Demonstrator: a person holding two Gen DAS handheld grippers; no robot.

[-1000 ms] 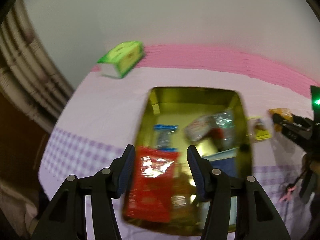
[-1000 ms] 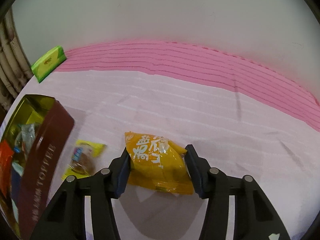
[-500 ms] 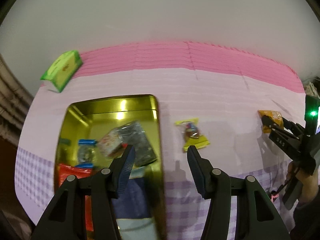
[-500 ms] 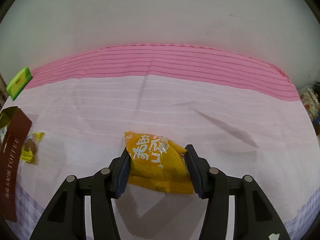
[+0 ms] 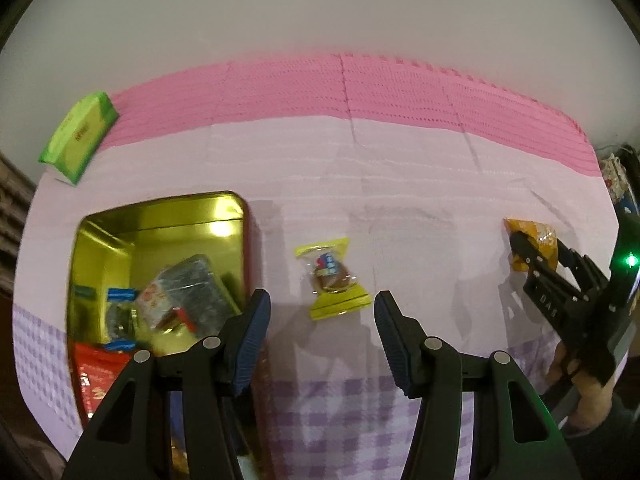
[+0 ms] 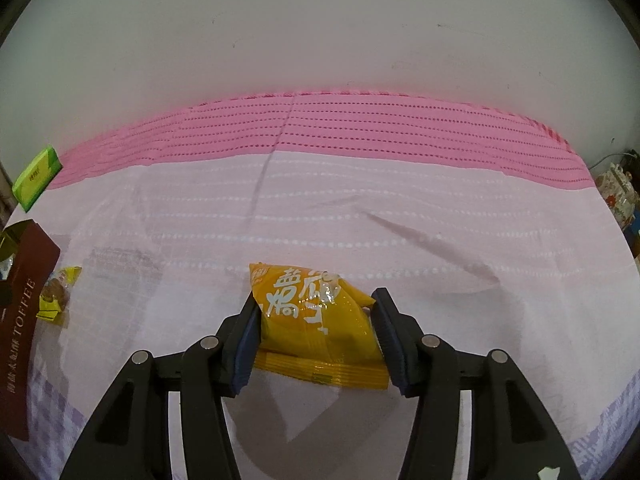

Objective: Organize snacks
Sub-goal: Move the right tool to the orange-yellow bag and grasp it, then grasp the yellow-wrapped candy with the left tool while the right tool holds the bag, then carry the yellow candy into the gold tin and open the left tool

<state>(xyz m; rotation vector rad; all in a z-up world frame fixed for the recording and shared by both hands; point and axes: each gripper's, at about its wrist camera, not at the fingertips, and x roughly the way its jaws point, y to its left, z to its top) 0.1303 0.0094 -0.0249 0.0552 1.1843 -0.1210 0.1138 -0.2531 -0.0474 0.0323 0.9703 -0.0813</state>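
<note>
Hovering with jaws wide over the yellow-wrapped candy (image 5: 332,284) beside the gold rectangular tin (image 5: 160,216) already holding several snacks, the left gripper (image 5: 322,320) waits while the right gripper (image 6: 316,330), jaws opening, brackets the orange snack packet (image 6: 316,320), both unboxed.

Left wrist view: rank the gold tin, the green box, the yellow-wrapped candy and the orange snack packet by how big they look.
1. Gold tin
2. Green box
3. Yellow-wrapped candy
4. Orange snack packet, though partly hidden by the right gripper, so its rank against the candy is unsure.
</note>
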